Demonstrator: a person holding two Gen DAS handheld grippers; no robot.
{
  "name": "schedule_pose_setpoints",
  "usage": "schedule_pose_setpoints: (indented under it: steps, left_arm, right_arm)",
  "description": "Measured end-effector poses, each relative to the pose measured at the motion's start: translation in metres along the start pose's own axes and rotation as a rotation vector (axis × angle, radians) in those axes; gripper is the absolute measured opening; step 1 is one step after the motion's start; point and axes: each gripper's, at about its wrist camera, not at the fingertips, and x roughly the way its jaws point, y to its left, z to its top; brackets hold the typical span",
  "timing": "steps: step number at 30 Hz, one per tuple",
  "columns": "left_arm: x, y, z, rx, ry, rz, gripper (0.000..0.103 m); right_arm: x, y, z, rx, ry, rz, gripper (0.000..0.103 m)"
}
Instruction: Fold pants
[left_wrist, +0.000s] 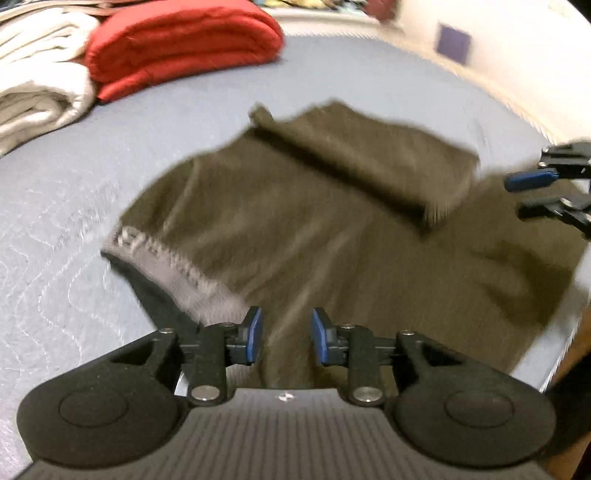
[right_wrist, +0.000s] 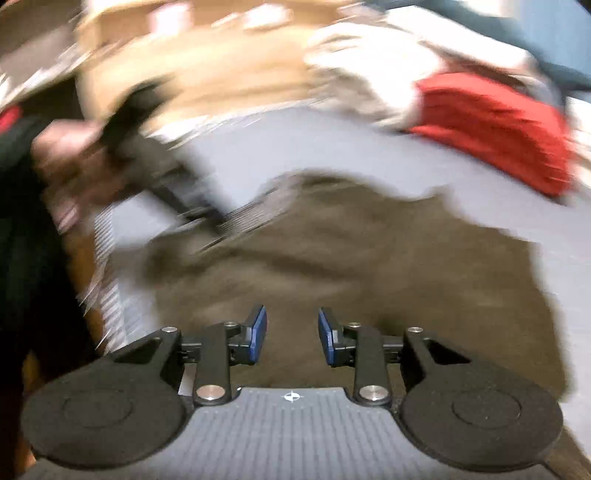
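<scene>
Bare mattress (left_wrist: 332, 74) w/ red stack (left_wrist: 181, 48), white stack (left_wrist: 40, 85) far-left.

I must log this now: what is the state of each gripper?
Left gripper: open, nothing held, above the olive-brown fabric pants.
Right gripper: open, nothing held.

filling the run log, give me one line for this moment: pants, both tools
pants: partly folded, flat on bed | left tool: open, empty | right tool: open, empty
</scene>
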Motion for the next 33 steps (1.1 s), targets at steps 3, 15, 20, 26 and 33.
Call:
schedule_pose_setpoints:
  steps: [3, 15, 20, 26, 33]
  left_arm:
    - [-0.006, -0.026, 0.046, -0.031, -0.086, 0.033, 0.037]
    - [0.050, -0.066, 0.095, -0.119, -0.220, 0.091, 0.042]
    - [0.062, -0.053, 0.095, -0.144, -0.198, 0.063, 0.042]
    - [0.071, -0.050, 0.088, -0.127, -0.176, 0.062, 0.042]
    - [0.067, -0.041, 0.087, -0.162, -0.200, 0.046, 0.042]
  right_arm:
    - [-0.011, -0.056, 0.006, 0.151, -0.074, -0.188, 0.037]
    - [0.035, -0.200, -0.025, 0.583, -0.075, -0.613, 0.043]
    - [0.076, -0.210, -0.025, 0.545, -0.003, -0.572, 0.056]
    - [0.099, -0.205, -0.021, 0.450, 0.074, -0.551, 0.032]
    - [0.058, -0.153, 0.008, 0.200, -0.096, -0.371, 0.012]
